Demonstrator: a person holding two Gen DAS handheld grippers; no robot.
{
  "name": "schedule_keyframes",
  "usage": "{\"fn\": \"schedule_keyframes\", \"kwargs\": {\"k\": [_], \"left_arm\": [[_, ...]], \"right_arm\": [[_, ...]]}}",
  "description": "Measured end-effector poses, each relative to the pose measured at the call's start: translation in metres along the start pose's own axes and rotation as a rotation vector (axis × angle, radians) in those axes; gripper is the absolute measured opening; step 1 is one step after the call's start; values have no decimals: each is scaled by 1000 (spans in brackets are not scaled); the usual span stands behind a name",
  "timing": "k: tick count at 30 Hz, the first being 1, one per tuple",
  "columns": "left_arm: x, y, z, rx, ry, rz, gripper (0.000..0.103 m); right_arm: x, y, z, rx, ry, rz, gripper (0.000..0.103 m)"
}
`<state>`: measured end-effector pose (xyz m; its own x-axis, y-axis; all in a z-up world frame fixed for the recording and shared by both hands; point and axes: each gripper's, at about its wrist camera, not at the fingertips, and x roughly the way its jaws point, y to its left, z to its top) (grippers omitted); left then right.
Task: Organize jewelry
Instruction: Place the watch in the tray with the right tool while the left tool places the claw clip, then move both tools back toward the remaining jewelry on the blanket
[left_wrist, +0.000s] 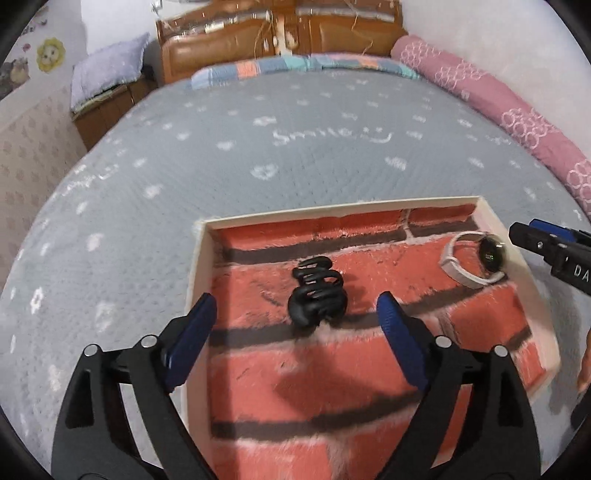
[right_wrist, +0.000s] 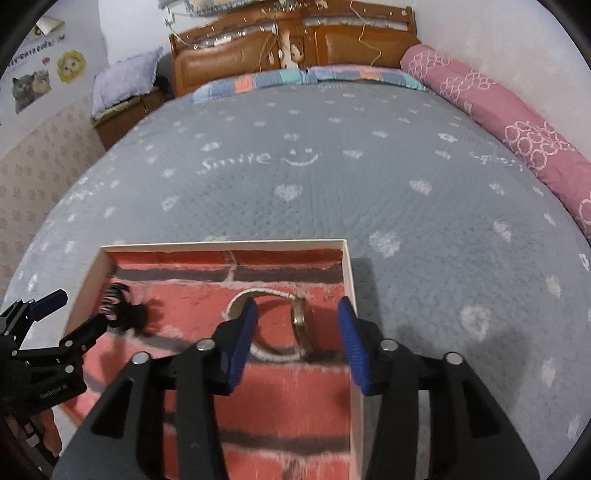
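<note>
A shallow white box (left_wrist: 343, 209) lined with a red brick print lies on the bed; it also shows in the right wrist view (right_wrist: 225, 245). A black hair claw clip (left_wrist: 317, 293) lies inside it, just ahead of my open, empty left gripper (left_wrist: 295, 314). A white-strapped watch (left_wrist: 476, 258) with a dark round face lies at the box's right side. In the right wrist view the watch (right_wrist: 299, 325) sits between the fingers of my open right gripper (right_wrist: 295, 325), and the clip (right_wrist: 122, 308) is at the left.
The box rests on a grey bedspread (left_wrist: 295, 147) with white hearts. A pink rolled quilt (left_wrist: 498, 103) runs along the right wall. A wooden headboard (left_wrist: 280, 40) and a nightstand with a pillow (left_wrist: 107, 74) stand at the back.
</note>
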<state>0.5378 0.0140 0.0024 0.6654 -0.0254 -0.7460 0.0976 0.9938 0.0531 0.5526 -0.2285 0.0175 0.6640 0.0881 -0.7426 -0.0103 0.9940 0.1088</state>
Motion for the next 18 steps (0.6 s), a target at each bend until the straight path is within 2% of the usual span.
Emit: {"fn": "schedule_keyframes", "kwargs": {"k": [7,12,16,18], "left_arm": [[-76,24,-41,-32,-96,6,96],[-135,44,-88,-66,-154,8,98],[-173,57,-123,-69,-179,38,98],[-187,63,-138,-88,-188,27,98]], "right_arm": [[-66,-11,-34,-13,-97,-27,68],[-105,-18,-68,-1,-128,-34,69],[-141,-15,-101,-10,-165,-44,70],[-155,-14,-115,-5,-180,-43,70]]}}
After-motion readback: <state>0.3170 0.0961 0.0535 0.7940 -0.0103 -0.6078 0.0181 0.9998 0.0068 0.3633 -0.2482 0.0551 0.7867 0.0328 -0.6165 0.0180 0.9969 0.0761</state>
